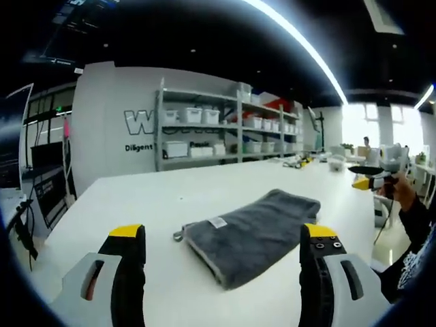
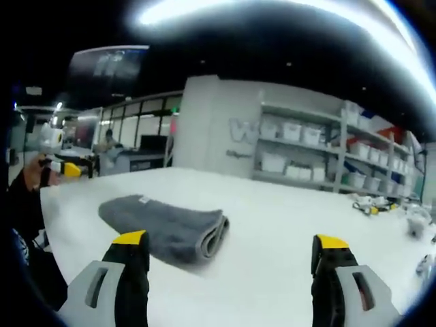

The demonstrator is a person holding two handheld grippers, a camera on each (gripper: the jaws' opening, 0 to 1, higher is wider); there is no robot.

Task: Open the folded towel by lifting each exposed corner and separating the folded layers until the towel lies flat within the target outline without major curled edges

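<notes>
Towel (image 1: 255, 231) is lying folded on the white table (image 1: 136, 197), just beyond the left gripper (image 1: 225, 255), whose jaws are gaping wide and holding nothing. In the right gripper view, the right gripper (image 2: 228, 262) is hovering spread too, towel (image 2: 163, 228) near-left, layers stacked. Unfolding looks unstarted.

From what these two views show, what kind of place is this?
Probably a lab or workshop with storage. A big white table holds a folded grey towel; metal shelving with white bins lines a wall with large lettering, under strip ceiling lights.
</notes>
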